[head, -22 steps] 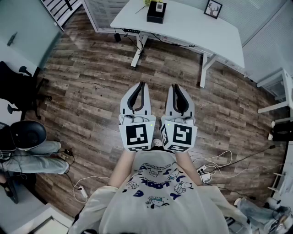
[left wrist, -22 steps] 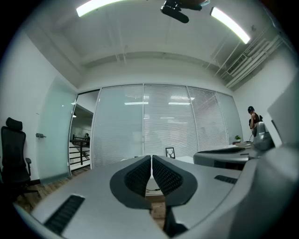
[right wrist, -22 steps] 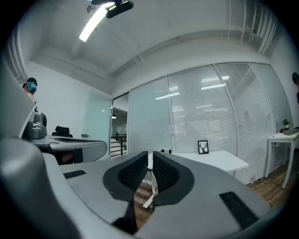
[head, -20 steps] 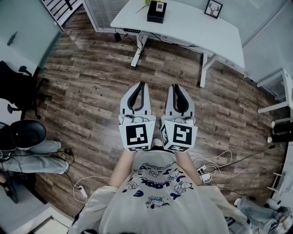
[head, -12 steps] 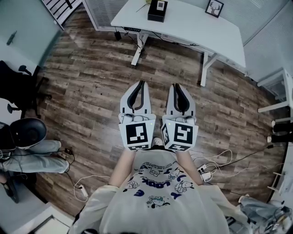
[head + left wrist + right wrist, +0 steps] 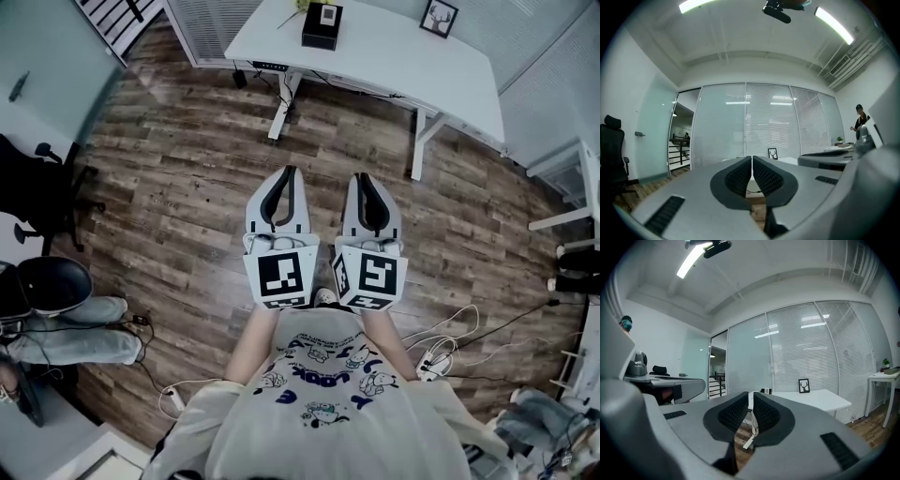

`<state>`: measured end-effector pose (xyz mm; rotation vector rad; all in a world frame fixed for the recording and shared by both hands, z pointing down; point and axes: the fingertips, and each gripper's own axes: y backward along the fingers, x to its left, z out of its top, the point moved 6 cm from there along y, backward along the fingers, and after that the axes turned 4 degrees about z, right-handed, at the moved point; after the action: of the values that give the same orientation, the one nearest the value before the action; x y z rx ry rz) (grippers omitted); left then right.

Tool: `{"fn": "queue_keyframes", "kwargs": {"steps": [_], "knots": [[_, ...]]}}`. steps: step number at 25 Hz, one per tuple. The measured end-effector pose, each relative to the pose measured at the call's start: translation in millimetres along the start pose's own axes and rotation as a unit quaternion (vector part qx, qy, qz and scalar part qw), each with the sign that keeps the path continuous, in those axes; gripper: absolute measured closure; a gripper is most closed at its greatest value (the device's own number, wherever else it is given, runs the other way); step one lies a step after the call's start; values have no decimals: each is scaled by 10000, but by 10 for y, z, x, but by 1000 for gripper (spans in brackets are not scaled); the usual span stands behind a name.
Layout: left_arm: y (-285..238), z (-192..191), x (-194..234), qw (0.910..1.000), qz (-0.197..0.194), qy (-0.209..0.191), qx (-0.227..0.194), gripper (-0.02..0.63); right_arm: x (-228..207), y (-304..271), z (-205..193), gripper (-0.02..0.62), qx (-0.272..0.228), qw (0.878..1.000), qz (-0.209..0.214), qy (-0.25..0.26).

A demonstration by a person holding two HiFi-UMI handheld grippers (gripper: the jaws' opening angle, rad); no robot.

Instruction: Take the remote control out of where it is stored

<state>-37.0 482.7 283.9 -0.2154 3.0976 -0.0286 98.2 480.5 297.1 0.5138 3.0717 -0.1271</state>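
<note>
No remote control shows in any view. A black box [image 6: 321,25] and a small picture frame [image 6: 438,17] stand on the white desk [image 6: 403,61] ahead of me. I hold both grippers level and side by side above the wooden floor, well short of the desk. The left gripper [image 6: 289,172] is shut, its ribbed pads [image 6: 740,176] together with nothing between them. The right gripper [image 6: 360,176] is also shut and empty. The left gripper [image 6: 752,159] faces a glass wall with blinds. The right gripper [image 6: 751,395] points at the desk [image 6: 820,398] and its frame [image 6: 804,385].
A black office chair [image 6: 37,187] stands at the left, with a seated person's legs [image 6: 75,333] below it. Cables and a power strip [image 6: 436,362] lie on the floor at the right. Another white table [image 6: 586,192] juts in from the right edge. Stairs show at the top left.
Both grippers stay side by side and shut. Only the head view has shifted a little, so the floor and the desk sit slightly differently in the picture.
</note>
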Motion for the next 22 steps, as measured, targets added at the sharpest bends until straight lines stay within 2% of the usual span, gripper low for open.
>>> {"fn": "queue_keyframes", "kwargs": {"steps": [14, 22], "knots": [[-489, -48, 458, 9998, -194, -24, -39, 583, 182, -573, -20, 545, -15, 9997, -261, -13], [-695, -136, 550, 9998, -195, 51, 88, 583, 172, -812, -78, 545, 114, 9995, -282, -53]]}}
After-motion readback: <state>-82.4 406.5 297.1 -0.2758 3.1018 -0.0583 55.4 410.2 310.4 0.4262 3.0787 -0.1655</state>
